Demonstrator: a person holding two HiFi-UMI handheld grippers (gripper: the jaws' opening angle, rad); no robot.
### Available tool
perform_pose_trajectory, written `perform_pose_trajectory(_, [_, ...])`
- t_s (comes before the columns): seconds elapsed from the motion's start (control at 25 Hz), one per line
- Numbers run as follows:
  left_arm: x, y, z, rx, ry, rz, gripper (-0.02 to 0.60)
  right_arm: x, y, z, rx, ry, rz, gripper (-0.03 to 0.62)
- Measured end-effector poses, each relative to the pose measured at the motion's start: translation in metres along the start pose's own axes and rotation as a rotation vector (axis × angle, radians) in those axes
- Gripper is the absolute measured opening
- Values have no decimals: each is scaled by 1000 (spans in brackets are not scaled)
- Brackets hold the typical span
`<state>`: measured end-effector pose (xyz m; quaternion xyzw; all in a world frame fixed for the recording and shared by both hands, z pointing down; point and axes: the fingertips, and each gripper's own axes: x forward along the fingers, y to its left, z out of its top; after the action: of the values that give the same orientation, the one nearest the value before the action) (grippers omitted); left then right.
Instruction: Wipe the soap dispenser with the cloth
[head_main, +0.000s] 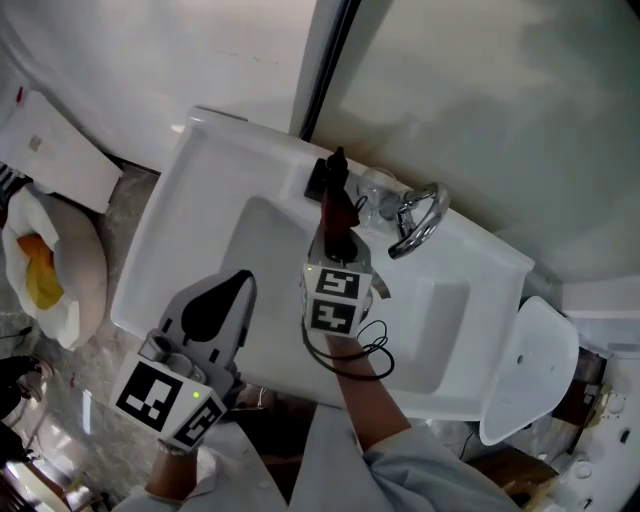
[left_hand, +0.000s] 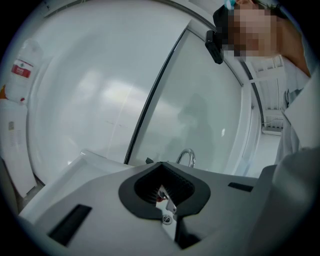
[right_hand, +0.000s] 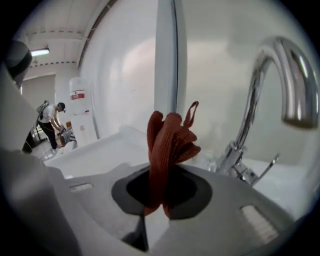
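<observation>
At the far left, off the sink (head_main: 165, 235), lie one white box (head_main: 55, 150) and one pale bag (head_main: 60, 265) with something orange inside. You hold two grippers over the single white sink. Your left gripper (head_main: 238, 290) hangs above the near left of the basin, its fingers pressed together on nothing.

To its right, your right gripper (head_main: 337, 250) points at the back rim with its fingers pinching the one red cloth (right_hand: 167, 145). The cloth stands up out of them in bunched folds, with a loop at the top. Its upper end is close to a small dark object (head_main: 318, 182) on the back rim and to one clear rounded thing (head_main: 378, 190) just beside the base of the one chrome faucet (head_main: 420, 222). I can't tell which of these is the soap dispenser.
</observation>
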<state>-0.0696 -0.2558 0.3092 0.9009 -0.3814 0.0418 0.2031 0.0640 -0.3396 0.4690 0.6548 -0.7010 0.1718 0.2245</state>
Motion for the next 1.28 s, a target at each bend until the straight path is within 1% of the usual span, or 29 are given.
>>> perform_pose_trajectory(0.08, [0,-2,-1,2,1,-3,5,-2,-2,23,-45,-53,-38,55])
perform_pose_trajectory(0.16, [0,-4,-1,2,3,-4,5,0,-4,41,-69,-86,-64,55])
perform_pose_trajectory(0.32, [-1,-5,-2,4,4,2,5,12,-10,57,-47,-88,-95,55])
perform_pose_trajectory(0.4, [-3,-4,-2,6,0,8,5,19,-13,55,-33,-71,-106,55])
perform_pose_trajectory(0.56, [-5,-1,-1,4,-2,20,5,29,-26,46,-37,-38,-141,55])
perform_pose_trajectory(0.68, [-6,1,-2,-2,1,25,5,36,-28,36,-11,-9,-142,55])
perform_pose_trajectory(0.8, [-6,2,-2,-5,3,25,5,40,-30,26,-38,25,-152,55])
perform_pose_trajectory(0.96, [-4,4,-2,-6,1,25,5,42,-28,21,-83,28,-165,55])
perform_pose_trajectory(1.28, [1,5,-2,-10,4,20,5,42,-24,10,-104,51,-157,55])
